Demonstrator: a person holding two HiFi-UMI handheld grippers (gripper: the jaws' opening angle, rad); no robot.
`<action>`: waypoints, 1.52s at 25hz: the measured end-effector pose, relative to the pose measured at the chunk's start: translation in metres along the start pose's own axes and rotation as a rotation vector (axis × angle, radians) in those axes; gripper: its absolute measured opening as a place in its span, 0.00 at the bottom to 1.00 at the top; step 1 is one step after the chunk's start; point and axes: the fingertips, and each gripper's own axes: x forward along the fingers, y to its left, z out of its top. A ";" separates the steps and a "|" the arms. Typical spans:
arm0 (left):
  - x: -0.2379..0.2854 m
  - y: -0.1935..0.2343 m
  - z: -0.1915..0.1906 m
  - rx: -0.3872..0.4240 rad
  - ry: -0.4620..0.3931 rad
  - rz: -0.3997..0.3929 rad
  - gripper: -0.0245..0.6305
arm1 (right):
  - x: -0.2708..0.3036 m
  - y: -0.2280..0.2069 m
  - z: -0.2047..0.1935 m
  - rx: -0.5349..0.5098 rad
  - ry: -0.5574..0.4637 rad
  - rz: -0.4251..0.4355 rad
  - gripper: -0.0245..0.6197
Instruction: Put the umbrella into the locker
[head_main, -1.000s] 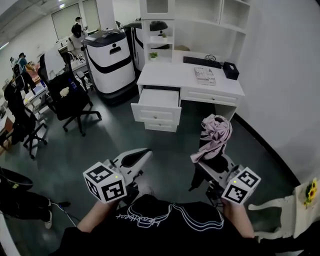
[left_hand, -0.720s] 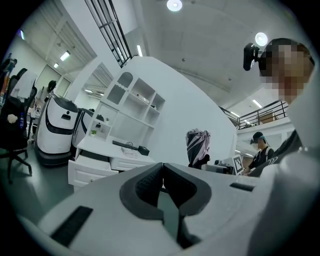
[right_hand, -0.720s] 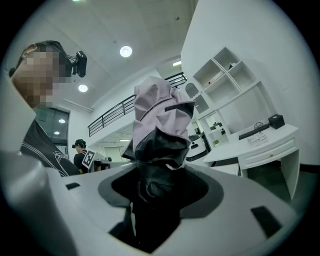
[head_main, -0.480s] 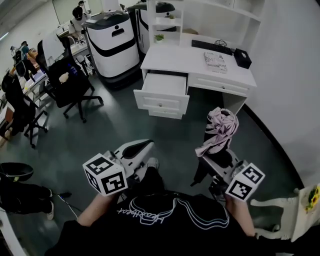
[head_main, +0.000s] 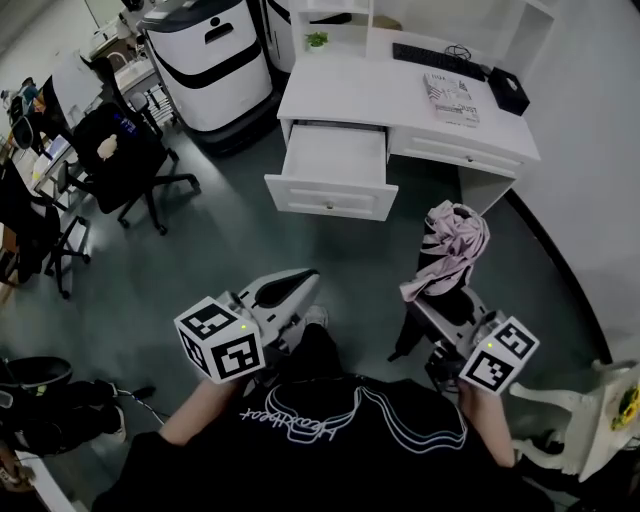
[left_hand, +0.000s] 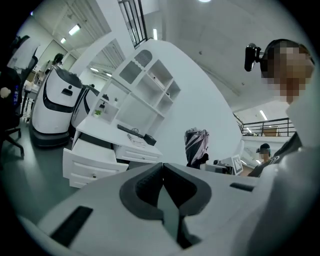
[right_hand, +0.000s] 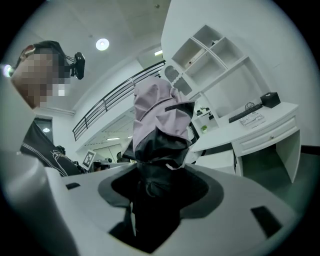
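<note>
Since the earlier frame the desk (head_main: 400, 95) and its open drawer (head_main: 335, 165) have shifted down and closer in the head view. Both grippers keep their places low in that view.

The desk is white and stands against the wall. A white and black machine (head_main: 205, 55) stands to its left, and a black chair (head_main: 125, 155) stands further left. The drawer is pulled out on the desk's left side.

The umbrella (head_main: 452, 245) is folded, pink and black, and held upright above the floor, in front of the desk's right end. The right gripper (head_main: 440, 305) is clamped on its dark lower end, with the fabric bunched above the jaws.

The left gripper (head_main: 298, 283) has its jaws together with nothing between them.

A keyboard (head_main: 440, 60) and a black box (head_main: 510, 92) lie on the desk.
</note>
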 end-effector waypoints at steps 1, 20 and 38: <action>0.005 0.013 0.006 -0.014 0.010 -0.007 0.05 | 0.013 -0.007 0.001 0.010 0.011 -0.014 0.41; 0.079 0.220 0.128 -0.040 0.015 -0.056 0.05 | 0.221 -0.105 0.080 -0.058 0.095 -0.133 0.41; 0.129 0.307 0.159 -0.103 0.023 0.069 0.05 | 0.312 -0.198 0.104 -0.122 0.223 -0.096 0.41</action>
